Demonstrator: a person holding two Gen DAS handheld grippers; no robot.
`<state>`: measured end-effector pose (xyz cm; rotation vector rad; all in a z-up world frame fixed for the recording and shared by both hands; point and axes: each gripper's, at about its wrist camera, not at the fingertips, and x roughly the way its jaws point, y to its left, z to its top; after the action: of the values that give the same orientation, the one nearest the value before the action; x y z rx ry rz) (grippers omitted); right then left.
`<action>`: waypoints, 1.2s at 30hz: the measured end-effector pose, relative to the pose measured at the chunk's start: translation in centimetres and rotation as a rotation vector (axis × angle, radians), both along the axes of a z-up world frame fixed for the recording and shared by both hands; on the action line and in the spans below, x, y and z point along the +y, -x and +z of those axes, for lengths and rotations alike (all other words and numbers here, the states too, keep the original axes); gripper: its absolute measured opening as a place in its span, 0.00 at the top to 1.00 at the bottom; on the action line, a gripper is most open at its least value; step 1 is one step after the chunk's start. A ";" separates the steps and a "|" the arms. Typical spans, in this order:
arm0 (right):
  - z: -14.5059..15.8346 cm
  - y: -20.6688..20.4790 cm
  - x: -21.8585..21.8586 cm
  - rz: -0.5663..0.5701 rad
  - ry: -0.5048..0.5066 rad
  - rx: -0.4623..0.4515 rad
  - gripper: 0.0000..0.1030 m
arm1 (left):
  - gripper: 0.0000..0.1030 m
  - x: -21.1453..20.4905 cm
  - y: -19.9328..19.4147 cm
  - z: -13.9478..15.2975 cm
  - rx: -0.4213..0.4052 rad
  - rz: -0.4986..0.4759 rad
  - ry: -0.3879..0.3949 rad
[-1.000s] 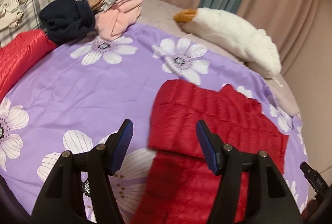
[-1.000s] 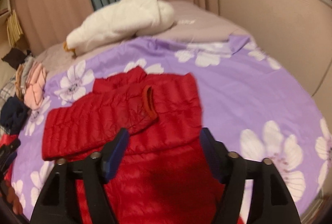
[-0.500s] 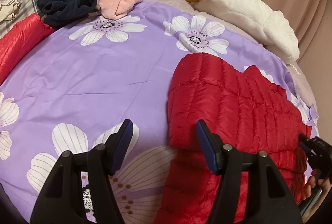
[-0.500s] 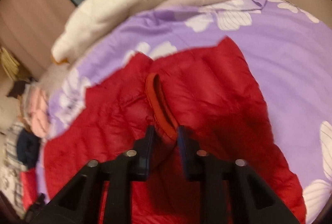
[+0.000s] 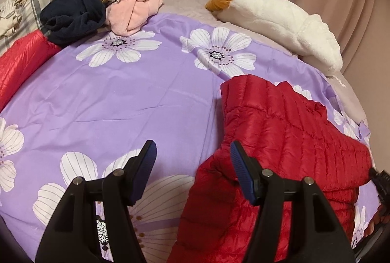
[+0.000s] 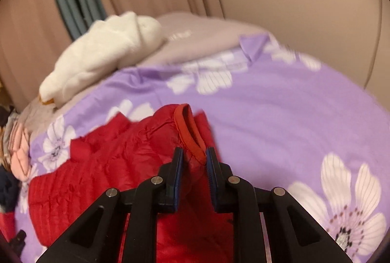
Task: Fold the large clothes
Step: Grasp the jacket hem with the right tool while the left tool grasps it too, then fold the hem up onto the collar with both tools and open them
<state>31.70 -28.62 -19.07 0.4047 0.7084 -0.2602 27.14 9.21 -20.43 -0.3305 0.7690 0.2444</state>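
Note:
A red quilted down jacket (image 5: 292,136) lies on the purple floral bed sheet (image 5: 121,97), with one sleeve folded across its body. My right gripper (image 6: 194,153) is shut on the end of that sleeve, and the orange-red cuff (image 6: 185,126) stands up between and beyond the pads, lifted off the jacket (image 6: 97,170). My left gripper (image 5: 192,148) is open and holds nothing. It hovers over the sheet at the jacket's left edge, with its right finger in front of the red fabric.
A white plush toy (image 5: 280,21) lies at the far side of the bed by the curtains. A pile of pink, grey and navy clothes (image 5: 131,9) sits at the back left. A second red garment (image 5: 22,58) lies at the left edge.
My right gripper went from wide open to shut on the sleeve cuff and raised it. My left gripper sank closer to the sheet, and the jacket now sits further right in its view.

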 end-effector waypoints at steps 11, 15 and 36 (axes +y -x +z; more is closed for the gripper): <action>3.8 2.3 1.2 -0.061 0.139 -0.067 0.64 | 0.56 -2.2 -0.7 2.1 -0.069 -0.037 -0.030; 4.9 0.7 2.4 -0.003 0.092 -0.117 0.91 | 0.84 -3.9 -3.2 1.6 -0.061 -0.083 0.061; -7.5 -5.5 7.2 0.121 0.201 0.117 0.91 | 0.82 -7.3 -8.8 -7.8 0.006 -0.097 -0.143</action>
<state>37.16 -21.41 -26.55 0.1551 0.8108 -0.2391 35.98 1.91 -28.21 -0.1568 0.7666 0.2083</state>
